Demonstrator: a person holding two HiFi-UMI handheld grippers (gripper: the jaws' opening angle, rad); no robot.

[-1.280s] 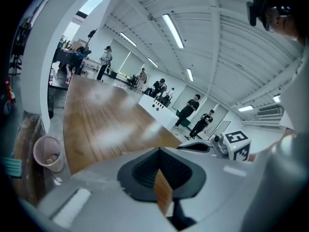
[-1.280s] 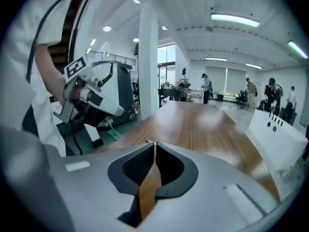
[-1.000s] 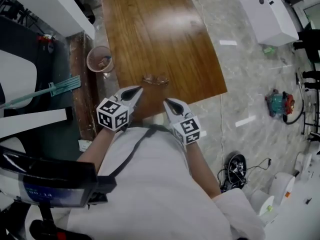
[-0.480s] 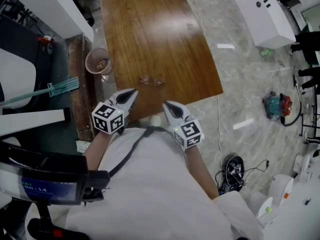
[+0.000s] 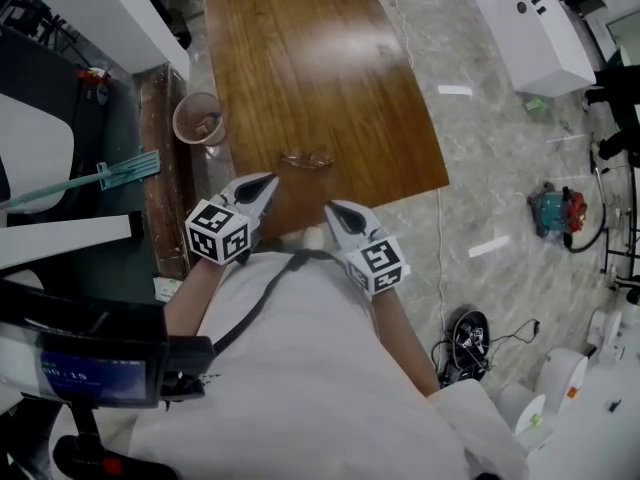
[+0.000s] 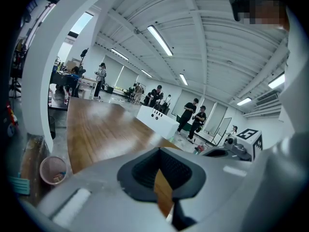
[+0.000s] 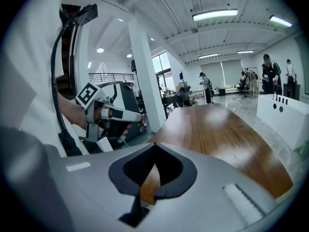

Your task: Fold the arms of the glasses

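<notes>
The glasses lie on the wooden table near its near edge, arms unfolded as far as can be made out. The left gripper is fully closed with nothing between its jaws, positioned over the near edge. The right gripper is likewise closed and empty, beside it at the same edge. Neither gripper touches the glasses.

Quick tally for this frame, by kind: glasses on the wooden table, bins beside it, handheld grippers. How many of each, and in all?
Glasses: 1
Pink bin: 1
Grippers: 2 (left gripper, right gripper, both shut and empty)
Total: 4
</notes>
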